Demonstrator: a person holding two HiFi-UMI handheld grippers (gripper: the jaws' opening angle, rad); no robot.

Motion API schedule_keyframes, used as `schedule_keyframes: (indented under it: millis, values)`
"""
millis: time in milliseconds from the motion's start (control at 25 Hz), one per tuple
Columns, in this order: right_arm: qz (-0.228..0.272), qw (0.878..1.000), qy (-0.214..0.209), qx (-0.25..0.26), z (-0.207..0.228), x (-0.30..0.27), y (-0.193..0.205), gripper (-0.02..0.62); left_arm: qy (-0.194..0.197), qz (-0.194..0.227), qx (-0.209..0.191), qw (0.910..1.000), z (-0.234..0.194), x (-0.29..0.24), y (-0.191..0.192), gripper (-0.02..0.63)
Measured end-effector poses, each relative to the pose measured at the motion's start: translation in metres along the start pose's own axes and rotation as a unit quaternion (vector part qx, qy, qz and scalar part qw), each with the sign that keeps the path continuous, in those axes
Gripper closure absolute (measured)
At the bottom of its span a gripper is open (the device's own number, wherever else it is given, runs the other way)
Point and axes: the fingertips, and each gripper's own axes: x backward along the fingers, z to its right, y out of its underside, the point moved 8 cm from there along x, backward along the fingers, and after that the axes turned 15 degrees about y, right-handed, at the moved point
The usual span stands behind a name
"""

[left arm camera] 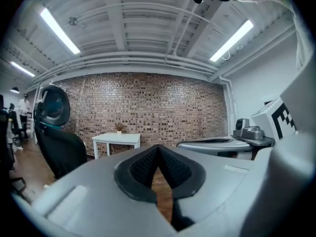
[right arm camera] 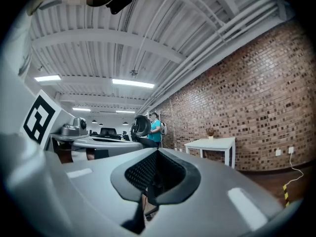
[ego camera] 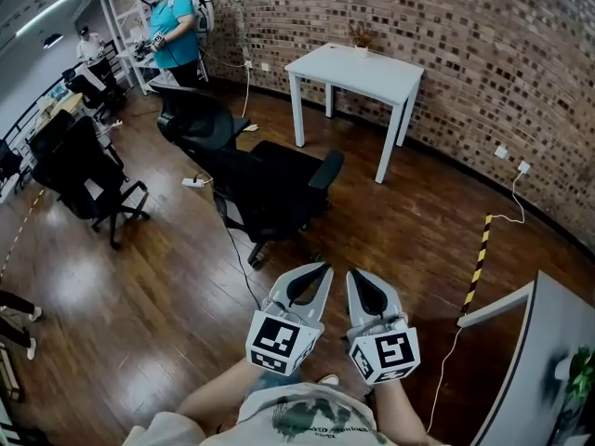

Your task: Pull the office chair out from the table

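One white worktop (ego camera: 358,71) stands by the brick wall (ego camera: 483,54). The office chair (ego camera: 270,193) sits well apart from it on the wood floor (ego camera: 139,286), so we judge the pull-out done, with nothing left to move. We read the left tongs (ego camera: 319,269) and the right tongs (ego camera: 359,275) as clenched on nothing, close to our body. Only the head view shows the gap between chair and worktop; only the gripper views show the pads meeting.

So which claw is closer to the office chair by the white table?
Left. The left claw is just short of the office chair; the right claw is farther right.
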Motion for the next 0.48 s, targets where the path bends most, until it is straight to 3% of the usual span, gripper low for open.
schedule_keyframes:
  millis: [480]
  values:
    - [-0.002, 1.0, -0.009, 0.001, 0.006, 0.009, 0.0, 0.595, 0.015, -0.007, 0.015, 0.9998, 0.017, -0.008, 0.003, 0.589]
